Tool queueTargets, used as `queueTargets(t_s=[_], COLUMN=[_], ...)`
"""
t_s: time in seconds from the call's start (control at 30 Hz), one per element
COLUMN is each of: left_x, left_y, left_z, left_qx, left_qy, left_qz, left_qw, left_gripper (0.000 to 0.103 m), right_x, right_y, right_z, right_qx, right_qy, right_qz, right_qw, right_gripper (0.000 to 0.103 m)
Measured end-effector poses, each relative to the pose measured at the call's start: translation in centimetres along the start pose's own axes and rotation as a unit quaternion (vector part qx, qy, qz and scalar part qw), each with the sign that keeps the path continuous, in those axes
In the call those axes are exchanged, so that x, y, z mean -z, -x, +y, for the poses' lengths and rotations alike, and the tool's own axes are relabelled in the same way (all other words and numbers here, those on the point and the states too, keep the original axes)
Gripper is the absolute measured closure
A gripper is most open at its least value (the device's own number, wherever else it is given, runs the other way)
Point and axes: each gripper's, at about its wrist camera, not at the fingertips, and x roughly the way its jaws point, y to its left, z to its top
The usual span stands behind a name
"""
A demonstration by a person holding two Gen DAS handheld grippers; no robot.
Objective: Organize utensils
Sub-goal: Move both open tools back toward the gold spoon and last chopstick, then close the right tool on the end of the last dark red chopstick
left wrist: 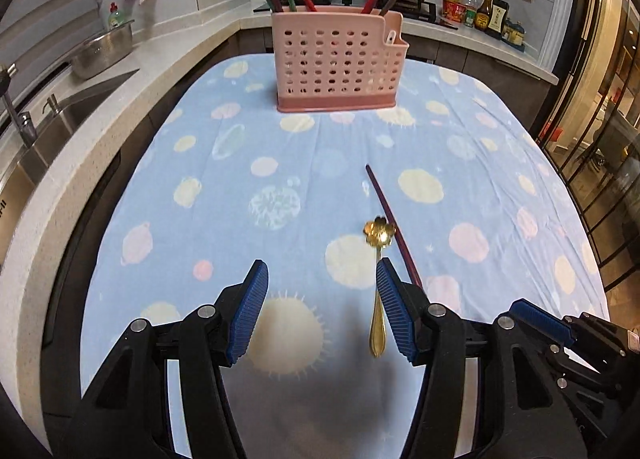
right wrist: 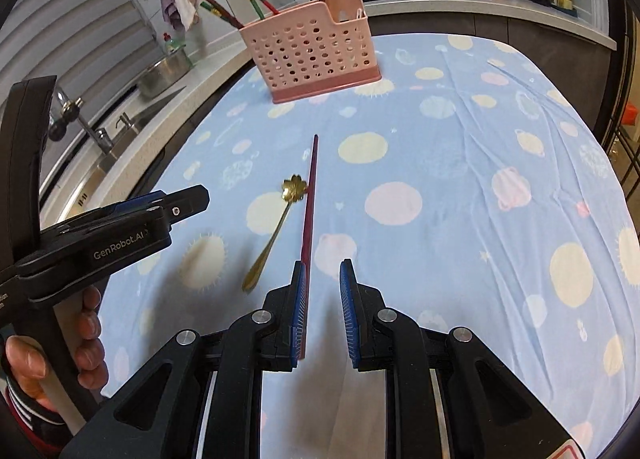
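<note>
While both my grippers, left (left wrist: 322,307) and right (right wrist: 323,313), gaped empty, the gold spoon (left wrist: 377,283) seemingly touched the chopstick (right wrist: 310,199)

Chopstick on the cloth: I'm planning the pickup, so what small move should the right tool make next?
Probably shift the right tool slightly left, then close. Its fingers are open, and the chopstick lies against the left finger, not centred in the gap.
</note>
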Motion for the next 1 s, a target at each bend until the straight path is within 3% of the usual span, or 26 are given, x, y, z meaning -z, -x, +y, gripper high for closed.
queueTargets(t_s=[0.23, 1.0], left_x=[2.9, 5.8], left_y=[-0.7, -1.7], left_z=[0.3, 0.5], left_qx=[-0.008, -0.012], left_qy=[0.011, 0.016], left_qz=[0.023, 0.055], left_qw=[0.9996, 0.9983], left_gripper=[0.050, 0.050], right_x=[2.6, 3.4], right_y=[-0.7, -2.2], right_z=[1.0, 2.0], right_qx=[-0.005, 0.004], right_qy=[0.022, 0.044], right_qz=[0.021, 0.035], right_qw=[1.000, 0.998], right_gripper=[0.085, 0.085])
